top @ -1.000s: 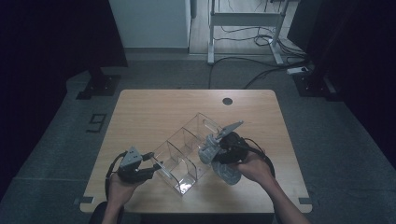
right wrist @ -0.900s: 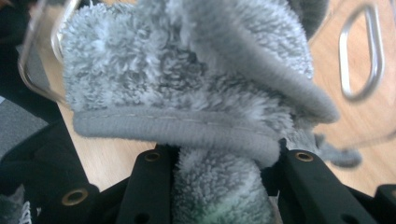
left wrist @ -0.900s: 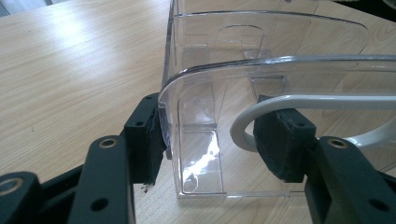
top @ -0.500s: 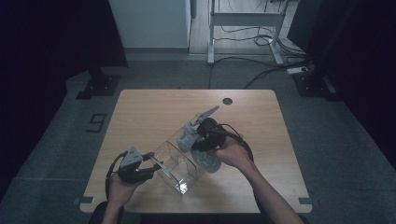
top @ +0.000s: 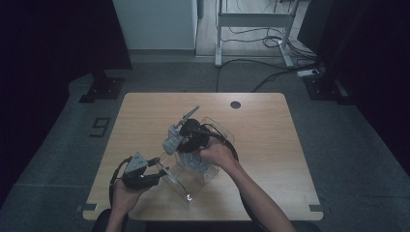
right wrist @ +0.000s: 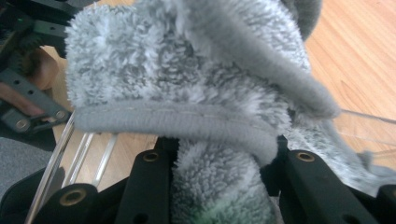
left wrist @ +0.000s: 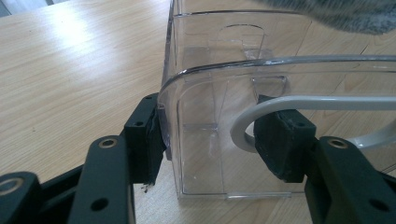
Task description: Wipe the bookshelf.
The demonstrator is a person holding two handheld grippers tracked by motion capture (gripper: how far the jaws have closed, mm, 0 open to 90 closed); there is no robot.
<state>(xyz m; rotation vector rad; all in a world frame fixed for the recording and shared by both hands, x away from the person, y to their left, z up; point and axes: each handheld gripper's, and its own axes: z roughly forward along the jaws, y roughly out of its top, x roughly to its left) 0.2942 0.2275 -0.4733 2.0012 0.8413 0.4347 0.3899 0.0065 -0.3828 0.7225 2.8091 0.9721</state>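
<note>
A clear plastic divided container [top: 181,181] lies slantwise on the wooden table [top: 270,159]. My left gripper [top: 157,171] is at its near end; in the left gripper view its jaws clamp the container's end wall [left wrist: 210,140], one pad [left wrist: 149,140] outside and the other behind the clear plastic. My right gripper [top: 183,133] hovers over the middle of the container, shut on a fluffy grey cloth [top: 171,141]. In the right gripper view the cloth [right wrist: 187,70] bulges out above the right gripper [right wrist: 219,168] and hides most of the container.
A round cable hole [top: 235,104] sits near the table's far edge. Beyond the table are a metal desk frame [top: 251,29] and cables on the floor. The left hand with its gripper [right wrist: 28,107] shows at the left edge of the right gripper view.
My right gripper has carried the grey cloth leftward and away from me, from the container's right side to above its middle. The left gripper has stayed clamped in place.
</note>
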